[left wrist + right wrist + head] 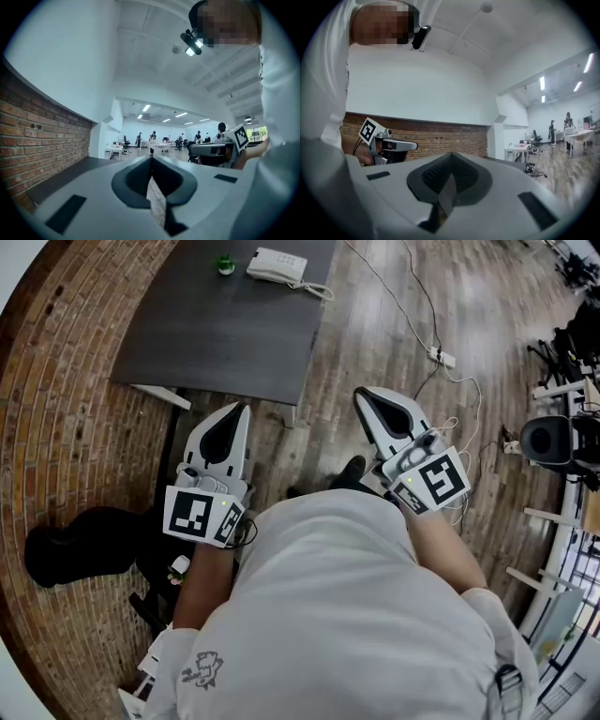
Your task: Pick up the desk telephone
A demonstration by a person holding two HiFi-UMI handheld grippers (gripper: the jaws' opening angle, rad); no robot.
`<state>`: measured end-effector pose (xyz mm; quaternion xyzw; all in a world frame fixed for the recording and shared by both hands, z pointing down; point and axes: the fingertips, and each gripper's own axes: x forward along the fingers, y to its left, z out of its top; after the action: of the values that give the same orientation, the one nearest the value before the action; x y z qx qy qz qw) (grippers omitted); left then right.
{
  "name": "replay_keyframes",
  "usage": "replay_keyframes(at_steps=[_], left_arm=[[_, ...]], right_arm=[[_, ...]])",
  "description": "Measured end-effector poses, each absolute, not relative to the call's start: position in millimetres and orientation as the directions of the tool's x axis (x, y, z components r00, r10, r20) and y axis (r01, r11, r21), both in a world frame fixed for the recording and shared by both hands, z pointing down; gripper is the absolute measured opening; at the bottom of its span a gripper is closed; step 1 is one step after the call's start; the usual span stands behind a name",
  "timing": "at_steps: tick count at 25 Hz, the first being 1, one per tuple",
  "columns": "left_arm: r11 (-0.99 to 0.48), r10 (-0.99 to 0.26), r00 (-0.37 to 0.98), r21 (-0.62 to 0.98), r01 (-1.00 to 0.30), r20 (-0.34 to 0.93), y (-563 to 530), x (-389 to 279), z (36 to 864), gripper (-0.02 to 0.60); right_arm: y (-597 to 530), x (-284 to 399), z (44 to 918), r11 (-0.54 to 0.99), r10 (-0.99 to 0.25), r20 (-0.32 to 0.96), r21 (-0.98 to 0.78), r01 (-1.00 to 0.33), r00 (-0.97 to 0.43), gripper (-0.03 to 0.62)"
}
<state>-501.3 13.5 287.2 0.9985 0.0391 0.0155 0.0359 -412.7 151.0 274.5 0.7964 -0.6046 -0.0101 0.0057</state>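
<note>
Left tool (242,409), right tool (362,393) both closed, empty, desk telephone (277,265) distant, table (225,334) partly cropped

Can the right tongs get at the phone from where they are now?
Probably not yet: the right tongs are shut and well short of the phone, which lies at the table's far end. Nothing stands between them.

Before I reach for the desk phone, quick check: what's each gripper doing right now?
Left gripper: closed, holding nothing.
Right gripper: closed, holding nothing.
</note>
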Motion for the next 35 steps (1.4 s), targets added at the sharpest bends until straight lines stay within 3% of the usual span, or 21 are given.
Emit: replay_keyframes(at_steps=[9, 10, 11, 13, 16, 26, 35], left_arm=[[-0.993, 0.091, 0.995, 0.076, 0.088, 0.041, 38.2, -439.8, 292.5, 0.012], [-0.992, 0.096, 0.995, 0.08, 0.093, 0.04, 42.2, -431.1, 293.4, 0.034], [-0.991, 0.102, 0.994, 0.088, 0.098, 0.038, 46.2, -422.1, 294.2, 0.055], [-0.99, 0.107, 0.994, 0.099, 0.103, 0.036, 54.5, -401.9, 295.5, 0.167], [-0.99, 0.104, 0.994, 0.104, 0.1, 0.042, 68.3, -366.2, 297.4, 0.235], [-0.987, 0.135, 0.986, 0.102, 0.124, 0.1, 134.0, -254.2, 309.8, 0.267], [-0.972, 0.23, 0.966, 0.075, 0.222, 0.12, 199.5, -192.0, 309.8, 0.279]], right_arm=[[179.1, -356.5, 274.5, -0.311, -0.95, 0.003, 0.037, -0.95, 0.311, 0.005], [183.2, -348.2, 275.9, -0.315, -0.949, 0.006, 0.034, -0.949, 0.315, 0.006], [187.0, -339.7, 277.9, -0.316, -0.948, 0.012, 0.029, -0.948, 0.317, 0.04], [195.9, -320.6, 281.4, -0.317, -0.948, 0.026, 0.029, -0.948, 0.318, 0.173], [217.2, -283.9, 283.0, -0.333, -0.942, 0.039, 0.032, -0.942, 0.334, 0.222], [309.5, -183.2, 292.3, -0.389, -0.919, 0.065, 0.031, -0.921, 0.39, 0.239], [371.9, -142.4, 298.9, -0.455, -0.889, 0.057, 0.009, -0.89, 0.455, 0.239]])
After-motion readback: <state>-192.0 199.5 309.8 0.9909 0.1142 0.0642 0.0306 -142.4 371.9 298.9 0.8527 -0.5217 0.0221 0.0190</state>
